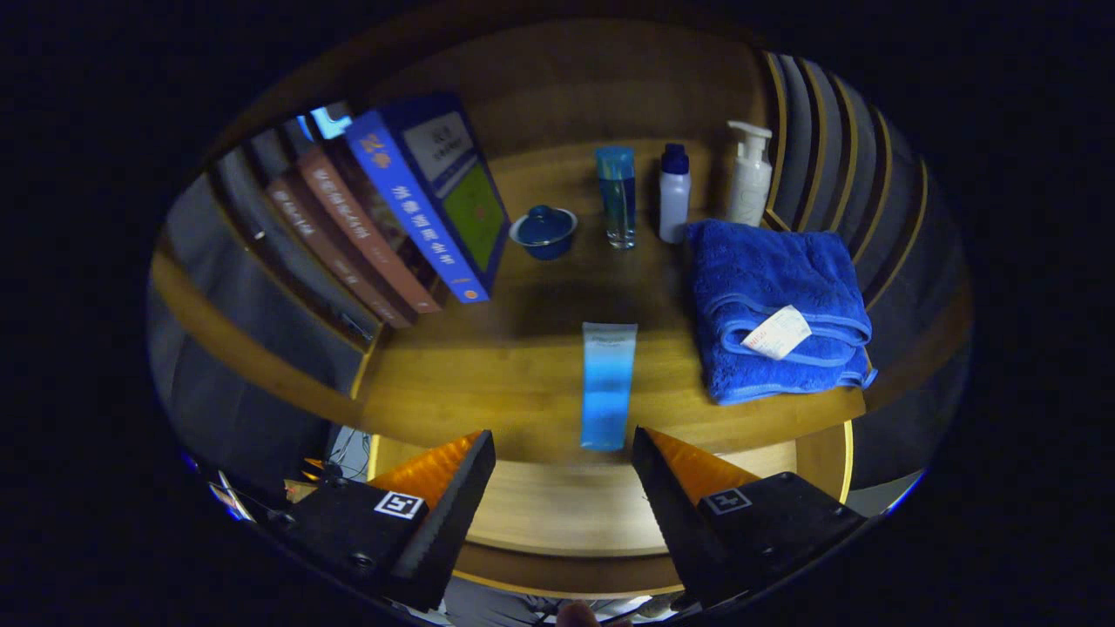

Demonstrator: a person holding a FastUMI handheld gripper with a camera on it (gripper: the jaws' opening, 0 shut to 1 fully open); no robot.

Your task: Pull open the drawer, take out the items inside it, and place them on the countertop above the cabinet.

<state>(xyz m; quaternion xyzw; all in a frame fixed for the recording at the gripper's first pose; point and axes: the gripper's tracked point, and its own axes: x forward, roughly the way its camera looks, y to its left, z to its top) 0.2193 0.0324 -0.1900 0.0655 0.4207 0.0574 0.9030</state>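
Two fingers of the gripper [564, 453] stand spread wide with nothing between them, hovering over the pulled-out drawer [557, 514], whose floor looks bare from this angle. Just ahead of the fingertips a blue tube [608, 385] lies flat on the countertop [488, 374], cap end near the front edge, roughly centred on the gap between the fingers. My read: that tube is the drawer item, already set down, so the task looks near done, though the drawer's near corners are hidden behind the fingers and I can't rule out something left inside. To the tube's right, a folded blue towel [775, 305] with a paper tag. Further back: a lidded blue bowl [543, 231], a clear blue glass [617, 196], a small white bottle [673, 192], a pump bottle [750, 174]. Leaning books [409, 218] at back left. Risks: the tube sits close to the edge, so a finger clipping it on the way out could roll or knock it back into the drawer; a wide sweep could also tip the books.
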